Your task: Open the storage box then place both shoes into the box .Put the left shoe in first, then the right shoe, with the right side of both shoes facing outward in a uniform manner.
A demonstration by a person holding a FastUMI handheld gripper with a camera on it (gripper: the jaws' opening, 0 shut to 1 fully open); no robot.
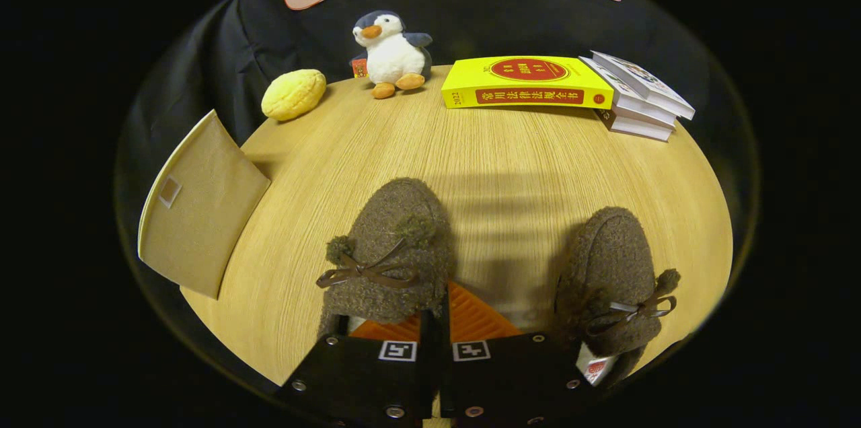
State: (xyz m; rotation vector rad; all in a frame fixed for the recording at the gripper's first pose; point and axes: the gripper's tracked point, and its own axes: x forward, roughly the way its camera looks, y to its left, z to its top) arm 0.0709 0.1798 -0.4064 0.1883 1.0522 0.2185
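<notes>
gripper view: gripper fingers appear pressed together on the heel rim of the left shoe, though the pinch itself is hard to confirm. right shoe lies apart on the table. storage box leans at the table edge, its opening hidden. risk: a shallow hold on soft fabric may slip and drop the shoe.

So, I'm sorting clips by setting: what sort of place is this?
Probably a staged tabletop booth: a light wooden table holding a plush penguin toy, a thick yellow book and brown fuzzy slippers, hand-held gripper closed.
</notes>
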